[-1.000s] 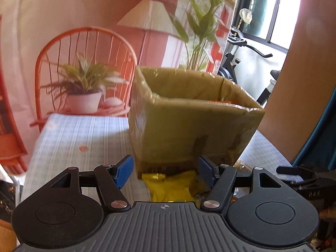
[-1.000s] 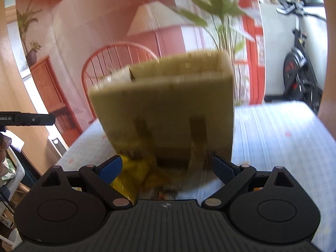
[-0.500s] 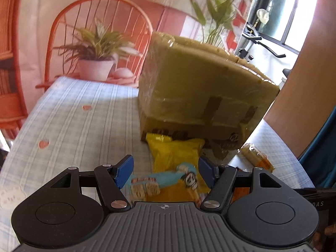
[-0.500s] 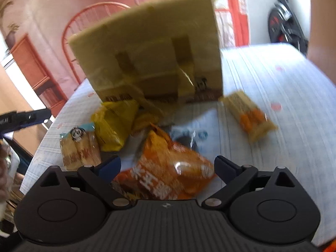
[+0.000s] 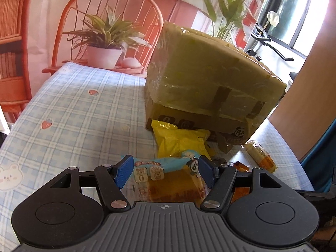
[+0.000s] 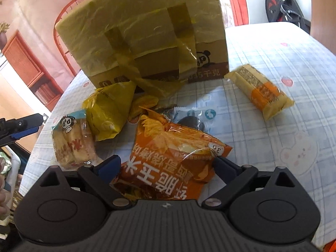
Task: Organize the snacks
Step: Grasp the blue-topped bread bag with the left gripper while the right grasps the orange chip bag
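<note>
My left gripper [image 5: 166, 171] sits low over the table w/ its blue pads [image 5: 124, 172] spread apart, straddling the blue-topped snack pack w/ a panda print [image 5: 168, 176]. The pack lies btwn the pads; the right pad looks just at its edge, but I can't see any squeeze, so I call it released, not grasping. Just beyond that pack is the yellow snack bag [image 5: 180, 140], which reaches up to the foot of the cardboard box [image 5: 210, 79]. The box is wrapped in yellowish plastic & brown tape and stands on the blue checked tablecloth [image 5: 73, 113]. To the right of the box's near corner lies a long pale cracker pack w/ an orange end [image 5: 259, 154].

My right gripper [image 6: 168, 168] is also down at table level, jaws closing. The orange chip bag [image 6: 174, 153] lies btwn them, printed side up, and the pads don't press on it yet, so nothing's gripped. Behind the chip bag is a small clear wrapper w/ a dark round snack [image 6: 193, 117]. Left of it, from this view, are the yellow bag [image 6: 109, 111] & the panda pack [image 6: 72, 138], side by side and touching. The cracker pack [image 6: 260, 90] lies apart on the right, near the box [image 6: 147, 31]. All snacks are on the cloth [image 6: 283, 63], outside the box. My left gripper's tip [image 6: 23, 126] shows at the left edge.
</note>
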Demonstrator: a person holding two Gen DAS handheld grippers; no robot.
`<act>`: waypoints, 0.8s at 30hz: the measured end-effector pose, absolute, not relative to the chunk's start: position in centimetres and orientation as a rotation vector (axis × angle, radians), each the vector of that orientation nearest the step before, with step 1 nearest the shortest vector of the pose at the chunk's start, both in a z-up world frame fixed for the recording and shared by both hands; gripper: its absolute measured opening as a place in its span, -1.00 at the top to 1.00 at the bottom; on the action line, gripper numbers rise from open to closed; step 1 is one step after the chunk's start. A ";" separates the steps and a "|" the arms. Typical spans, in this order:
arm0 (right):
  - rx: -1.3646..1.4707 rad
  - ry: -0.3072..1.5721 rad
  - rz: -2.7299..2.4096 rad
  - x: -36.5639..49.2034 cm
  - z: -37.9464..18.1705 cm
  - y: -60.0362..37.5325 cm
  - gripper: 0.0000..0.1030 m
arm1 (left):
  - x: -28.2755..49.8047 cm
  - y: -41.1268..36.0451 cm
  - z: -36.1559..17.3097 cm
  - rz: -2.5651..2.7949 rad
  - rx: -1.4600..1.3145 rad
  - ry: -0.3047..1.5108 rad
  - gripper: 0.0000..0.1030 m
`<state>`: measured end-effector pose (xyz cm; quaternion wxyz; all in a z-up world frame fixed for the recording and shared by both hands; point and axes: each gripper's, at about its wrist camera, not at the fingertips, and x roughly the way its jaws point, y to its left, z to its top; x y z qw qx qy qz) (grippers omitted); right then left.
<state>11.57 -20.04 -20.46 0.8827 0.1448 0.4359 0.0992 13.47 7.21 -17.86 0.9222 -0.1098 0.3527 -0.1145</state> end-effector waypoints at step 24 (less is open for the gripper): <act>0.210 0.771 0.244 10.9 -20.5 -20.6 -0.31 | 15.0 5.0 -22.5 -0.184 -0.218 0.769 -0.90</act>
